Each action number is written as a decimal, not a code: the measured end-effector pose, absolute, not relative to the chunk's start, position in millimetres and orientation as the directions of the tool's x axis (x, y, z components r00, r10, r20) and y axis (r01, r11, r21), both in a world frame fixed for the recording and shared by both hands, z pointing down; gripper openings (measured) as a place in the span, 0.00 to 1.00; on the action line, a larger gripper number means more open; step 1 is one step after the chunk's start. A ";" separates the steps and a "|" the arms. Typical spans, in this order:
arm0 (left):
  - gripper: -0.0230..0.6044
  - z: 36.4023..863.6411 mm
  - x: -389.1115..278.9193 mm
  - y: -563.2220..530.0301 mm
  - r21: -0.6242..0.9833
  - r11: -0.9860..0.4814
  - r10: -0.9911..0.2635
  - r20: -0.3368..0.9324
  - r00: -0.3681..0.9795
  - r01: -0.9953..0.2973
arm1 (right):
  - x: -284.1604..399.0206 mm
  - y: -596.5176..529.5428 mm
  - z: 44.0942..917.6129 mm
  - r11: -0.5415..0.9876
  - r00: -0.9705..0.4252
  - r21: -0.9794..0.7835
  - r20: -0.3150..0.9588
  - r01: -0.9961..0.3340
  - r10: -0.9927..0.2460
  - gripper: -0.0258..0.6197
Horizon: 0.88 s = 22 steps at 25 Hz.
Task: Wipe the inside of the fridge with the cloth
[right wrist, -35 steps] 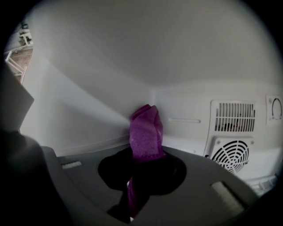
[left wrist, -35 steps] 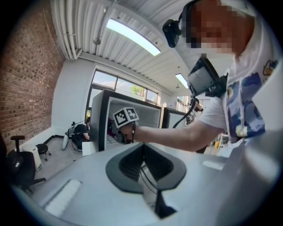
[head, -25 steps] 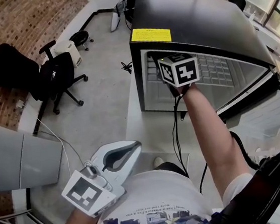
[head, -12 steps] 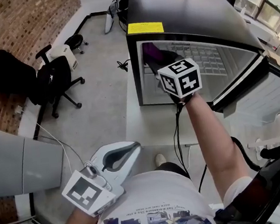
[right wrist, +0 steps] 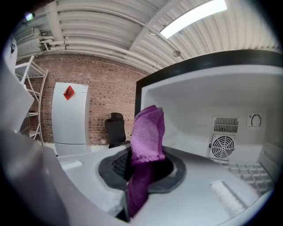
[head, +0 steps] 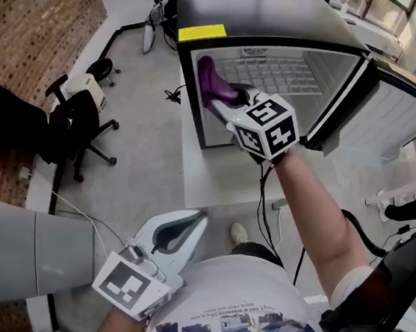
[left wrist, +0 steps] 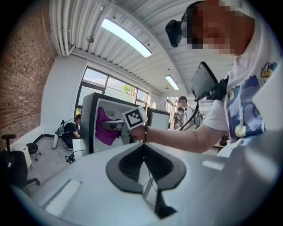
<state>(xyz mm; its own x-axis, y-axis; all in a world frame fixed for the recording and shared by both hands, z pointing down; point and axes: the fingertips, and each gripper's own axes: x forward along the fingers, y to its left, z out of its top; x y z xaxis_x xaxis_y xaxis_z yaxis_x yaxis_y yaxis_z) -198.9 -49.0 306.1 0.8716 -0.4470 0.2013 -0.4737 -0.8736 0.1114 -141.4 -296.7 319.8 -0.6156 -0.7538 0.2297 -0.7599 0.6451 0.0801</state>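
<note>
R gripper (head: 217,102) fingers clamped on purple cloth (head: 209,81), held at open front of fridge (head: 249,13), by its left wall. L gripper (head: 199,217) fingers closed, empty, near torso.

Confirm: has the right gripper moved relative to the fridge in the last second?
Yes. The right gripper has pulled back out of the fridge, ending farther from its yellow label.

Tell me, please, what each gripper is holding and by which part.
The right gripper is shut on the purple cloth near its middle; the left gripper is shut and empty.
</note>
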 end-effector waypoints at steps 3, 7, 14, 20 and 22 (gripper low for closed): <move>0.05 308.2 -196.5 -41.3 0.110 -0.885 -0.425 0.208 0.881 -0.453 | -135.3 -282.4 319.5 0.636 -0.612 0.053 0.220 -0.770 -0.760 0.12; 0.05 308.9 -186.7 -33.9 0.142 -0.895 -0.391 0.207 0.897 -0.423 | -110.9 -269.1 319.3 0.594 -0.580 0.007 0.203 -0.805 -0.789 0.12; 0.05 305.5 -159.4 -34.2 0.172 -0.923 -0.315 0.179 0.932 -0.345 | -23.2 -272.5 312.0 0.421 -0.408 0.028 0.200 -0.907 -0.891 0.12; 0.05 305.4 -143.4 -54.8 0.158 -0.932 -0.300 0.170 0.939 -0.327 | 54.9 -304.2 297.7 0.252 -0.230 0.100 0.196 -0.962 -0.953 0.12; 0.05 305.6 -137.8 -64.4 0.157 -0.931 -0.304 0.165 0.938 -0.329 | 75.1 -318.0 294.3 0.198 -0.169 0.150 0.190 -0.969 -0.967 0.12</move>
